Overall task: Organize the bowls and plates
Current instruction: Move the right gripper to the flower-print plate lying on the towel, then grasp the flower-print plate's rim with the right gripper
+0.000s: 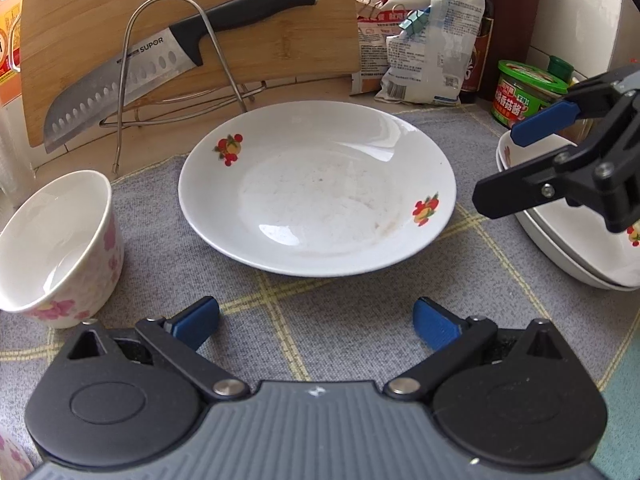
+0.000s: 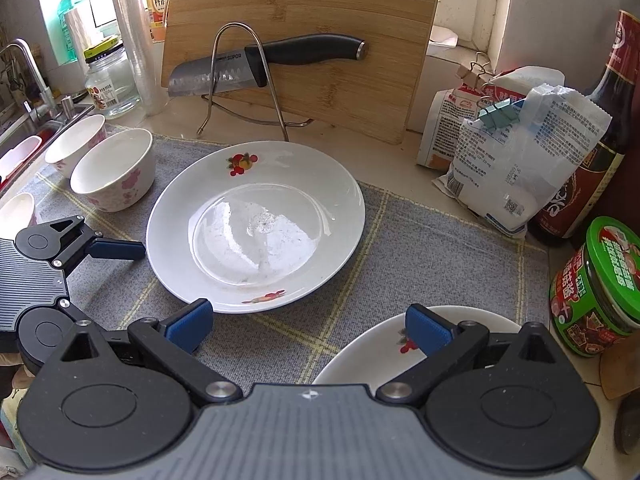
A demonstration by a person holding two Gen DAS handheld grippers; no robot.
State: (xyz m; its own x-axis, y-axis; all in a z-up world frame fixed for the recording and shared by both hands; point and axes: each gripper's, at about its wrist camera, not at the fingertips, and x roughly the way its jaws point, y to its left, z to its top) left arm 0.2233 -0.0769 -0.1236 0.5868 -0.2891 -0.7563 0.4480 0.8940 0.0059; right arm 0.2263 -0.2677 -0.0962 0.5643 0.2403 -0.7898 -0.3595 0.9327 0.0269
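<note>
I see a white plate (image 1: pixel 316 188) lying flat in the middle of a grey mat (image 1: pixel 340 312), with bare mat all around its rim. A floral bowl (image 1: pixel 60 244) sits to its left, and stacked plates (image 1: pixel 576 248) at the right edge. My left gripper (image 1: pixel 316 322) hovers just short of the plate's near rim, jaws wide apart, holding nothing. My right gripper (image 2: pixel 308 326) is also spread wide and empty, above the stacked plates.

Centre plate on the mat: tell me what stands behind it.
Behind the centre plate stands a wire rack holding a knife, with a bamboo cutting board leaning behind. The board hides whatever is behind it.
</note>
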